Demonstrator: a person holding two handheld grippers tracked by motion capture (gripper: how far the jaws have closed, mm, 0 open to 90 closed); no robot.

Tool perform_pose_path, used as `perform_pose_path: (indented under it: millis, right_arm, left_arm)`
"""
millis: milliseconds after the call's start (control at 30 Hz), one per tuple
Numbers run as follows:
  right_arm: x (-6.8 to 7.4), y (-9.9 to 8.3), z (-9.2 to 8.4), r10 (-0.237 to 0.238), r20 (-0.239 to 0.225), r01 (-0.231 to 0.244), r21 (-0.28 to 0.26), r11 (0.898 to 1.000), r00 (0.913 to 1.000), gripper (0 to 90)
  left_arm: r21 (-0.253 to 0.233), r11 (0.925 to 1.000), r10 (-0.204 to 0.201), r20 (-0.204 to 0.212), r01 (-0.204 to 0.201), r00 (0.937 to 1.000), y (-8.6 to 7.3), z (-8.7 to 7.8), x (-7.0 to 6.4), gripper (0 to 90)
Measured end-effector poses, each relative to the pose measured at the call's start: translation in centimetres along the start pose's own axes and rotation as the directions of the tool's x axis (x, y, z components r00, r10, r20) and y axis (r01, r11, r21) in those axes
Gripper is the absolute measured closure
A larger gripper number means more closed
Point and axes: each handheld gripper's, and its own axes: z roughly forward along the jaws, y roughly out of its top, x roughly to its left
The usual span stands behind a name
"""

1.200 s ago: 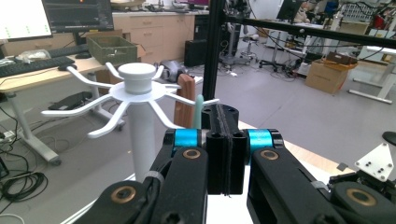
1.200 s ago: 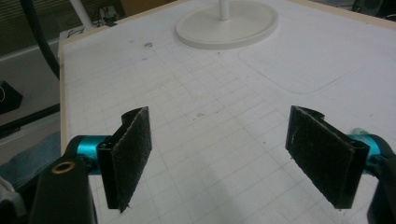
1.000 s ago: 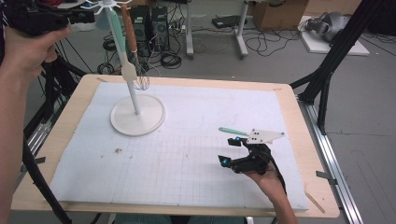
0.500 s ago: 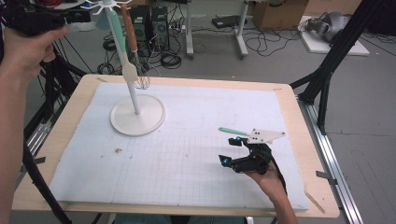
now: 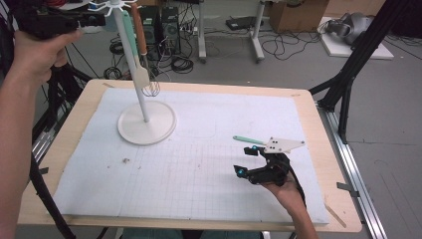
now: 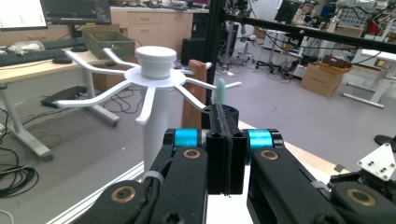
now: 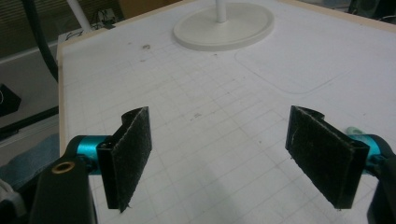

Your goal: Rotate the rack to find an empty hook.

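A white utensil stand (image 5: 147, 123) rises at the table's far left, with hook arms (image 6: 155, 65) at its top. A mint spatula (image 5: 130, 37) and a brown-handled whisk (image 5: 140, 35) hang from it. My left gripper (image 5: 101, 20) is held high beside the hook arms; its jaws (image 6: 224, 140) are pressed together with nothing between them. My right gripper (image 5: 242, 161) rests low over the mat at the front right, open wide, its pads (image 7: 133, 149) far apart over bare mat. A mint utensil handle (image 5: 248, 140) lies on the mat just behind it, partly under the gripper's grey plate.
A white gridded mat (image 5: 199, 149) covers the wooden table (image 5: 343, 214). A small crumb (image 5: 125, 160) lies at the mat's front left. Black frame legs (image 5: 348, 84) stand off the right edge. Cables and desk legs crowd the floor behind.
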Motion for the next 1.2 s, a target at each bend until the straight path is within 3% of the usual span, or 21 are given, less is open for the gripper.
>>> perform_pose_path:
  millis: [733, 1200]
  right_arm:
    - [0.2, 0.1, 0.0, -0.004, -0.004, 0.004, -0.002, 1.0, 1.0, 21.3]
    - [0.3, 0.1, 0.0, -0.008, -0.002, 0.008, -0.003, 1.0, 1.0, 21.3]
  left_arm:
    - [0.001, 0.9999, 0.016, 0.017, -0.016, 0.9997, 0.1, 1.8, -1.4, 89.4]
    - [0.01, 0.9997, 0.021, 0.007, -0.021, 0.9998, 0.2, 1.9, -1.9, 87.9]
